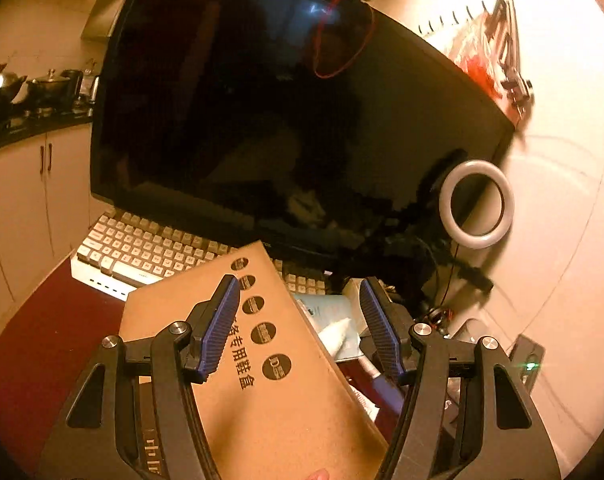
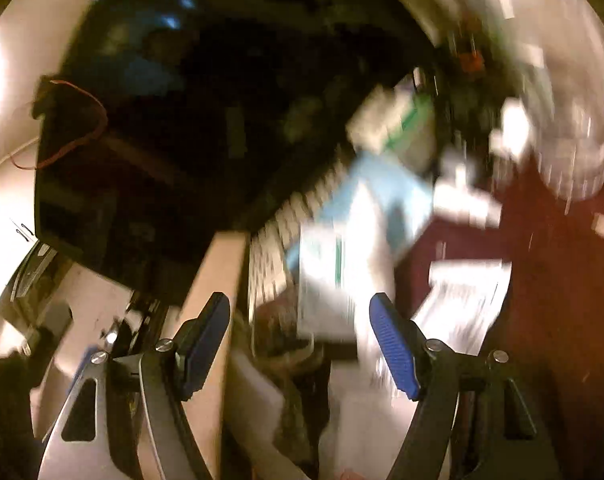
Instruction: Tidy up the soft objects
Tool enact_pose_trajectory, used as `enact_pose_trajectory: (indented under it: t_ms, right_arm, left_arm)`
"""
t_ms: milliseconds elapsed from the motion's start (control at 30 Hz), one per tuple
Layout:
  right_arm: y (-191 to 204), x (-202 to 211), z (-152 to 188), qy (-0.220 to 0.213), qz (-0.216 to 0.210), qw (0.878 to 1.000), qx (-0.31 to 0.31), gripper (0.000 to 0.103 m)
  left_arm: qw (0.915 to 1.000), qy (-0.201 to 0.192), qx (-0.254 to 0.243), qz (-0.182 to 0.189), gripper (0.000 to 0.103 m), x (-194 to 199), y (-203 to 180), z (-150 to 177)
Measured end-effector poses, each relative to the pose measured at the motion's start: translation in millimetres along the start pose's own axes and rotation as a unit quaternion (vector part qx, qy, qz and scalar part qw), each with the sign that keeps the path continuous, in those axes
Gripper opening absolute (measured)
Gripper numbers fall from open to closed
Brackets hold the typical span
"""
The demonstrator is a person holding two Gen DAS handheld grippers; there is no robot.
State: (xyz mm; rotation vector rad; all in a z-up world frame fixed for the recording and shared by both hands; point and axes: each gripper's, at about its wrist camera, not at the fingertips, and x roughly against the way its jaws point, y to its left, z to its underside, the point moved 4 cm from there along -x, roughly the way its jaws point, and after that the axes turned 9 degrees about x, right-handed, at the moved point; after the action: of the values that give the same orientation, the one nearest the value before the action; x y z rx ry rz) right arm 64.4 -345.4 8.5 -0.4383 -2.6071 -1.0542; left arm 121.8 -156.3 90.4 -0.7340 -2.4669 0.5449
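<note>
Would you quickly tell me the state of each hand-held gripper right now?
Left hand-held gripper: open, holding nothing, above the cardboard box.
Right hand-held gripper: open, nothing gripped.

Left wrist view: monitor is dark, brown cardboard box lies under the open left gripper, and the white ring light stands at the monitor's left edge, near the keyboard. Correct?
Not quite. In the left wrist view the ring light stands at the right edge of the monitor, away from the keyboard. The rest holds: dark screen, cardboard box under the open left gripper.
</note>
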Motion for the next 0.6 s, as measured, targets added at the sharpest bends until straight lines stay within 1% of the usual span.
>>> enact_pose_trajectory:
  t_ms: [33, 67, 100, 167, 200, 233, 300, 333, 367, 400, 433, 467, 500, 533, 567, 600]
  right_arm:
    - [6.1, -2.4, -0.1, 0.005, -0.014, 1.0, 0.004, 0.073]
    - [13.9, -5.5, 2.4, 0.012, -0.053, 0.999, -0.004, 0.073]
    - [20.9, -9.5, 3.4, 0.019, -0.09, 0.996, -0.017, 0.073]
    - [40.3, -19.8, 8.2, 0.04, -0.117, 0.991, -0.046, 0.074]
    - [53.8, -26.0, 11.4, 0.048, -0.134, 0.988, -0.052, 0.074]
    - [76.6, -32.7, 17.2, 0.062, -0.153, 0.985, -0.042, 0.074]
    - [127.2, -45.2, 37.6, 0.102, -0.187, 0.977, 0.014, 0.074]
    - [155.2, -52.3, 55.9, 0.127, -0.212, 0.968, 0.05, 0.074]
    - [179.0, -59.6, 76.3, 0.152, -0.241, 0.955, 0.081, 0.074]
    - [200.3, -67.5, 102.1, 0.184, -0.273, 0.938, 0.111, 0.074]
    - [212.3, -74.4, 123.4, 0.207, -0.298, 0.923, 0.126, 0.074]
    - [217.6, -81.2, 138.8, 0.222, -0.342, 0.906, 0.112, 0.079]
    - [218.4, -82.7, 142.9, 0.224, -0.361, 0.899, 0.103, 0.084]
    - [217.9, -83.7, 143.8, 0.22, -0.366, 0.898, 0.1, 0.084]
    - [219.5, -86.5, 145.2, 0.217, -0.359, 0.902, 0.101, 0.084]
    - [224.3, -96.7, 151.3, 0.226, -0.355, 0.902, 0.1, 0.084]
  left_arm:
    - [1.0, -0.004, 0.008, 0.002, 0.063, 2.6, 3.6, 1.1]
    - [0.9997, -0.013, 0.018, 0.006, 0.063, 10.3, 9.4, -0.1]
    - [0.999, -0.029, 0.033, 0.007, 0.063, 24.0, 18.6, -4.3]
    - [0.9966, -0.057, 0.06, 0.007, 0.063, 49.6, 38.3, -12.3]
    - [0.9935, -0.08, 0.081, -0.002, 0.063, 69.4, 56.1, -18.0]
    - [0.9907, -0.098, 0.094, -0.014, 0.063, 81.8, 68.1, -21.1]
    - [0.9772, -0.154, 0.122, -0.08, 0.064, 114.7, 104.7, -27.1]
    - [0.9666, -0.18, 0.131, -0.127, 0.065, 130.9, 128.3, -27.7]
    - [0.9585, -0.192, 0.14, -0.157, 0.065, 139.7, 146.5, -26.3]
    - [0.9468, -0.199, 0.16, -0.196, 0.066, 147.2, 171.1, -22.6]
    - [0.9384, -0.197, 0.176, -0.223, 0.066, 150.2, 189.2, -18.7]
    - [0.9281, -0.183, 0.201, -0.254, 0.065, 153.1, 216.4, -11.3]
    - [0.9229, -0.178, 0.215, -0.265, 0.065, 154.9, 231.0, -6.4]
    - [0.9129, -0.176, 0.235, -0.283, 0.065, 158.6, 251.6, 1.7]
    - [0.9046, -0.179, 0.249, -0.296, 0.066, 161.1, 264.3, 7.2]
    - [0.8963, -0.183, 0.267, -0.303, 0.066, 163.7, 277.2, 12.6]
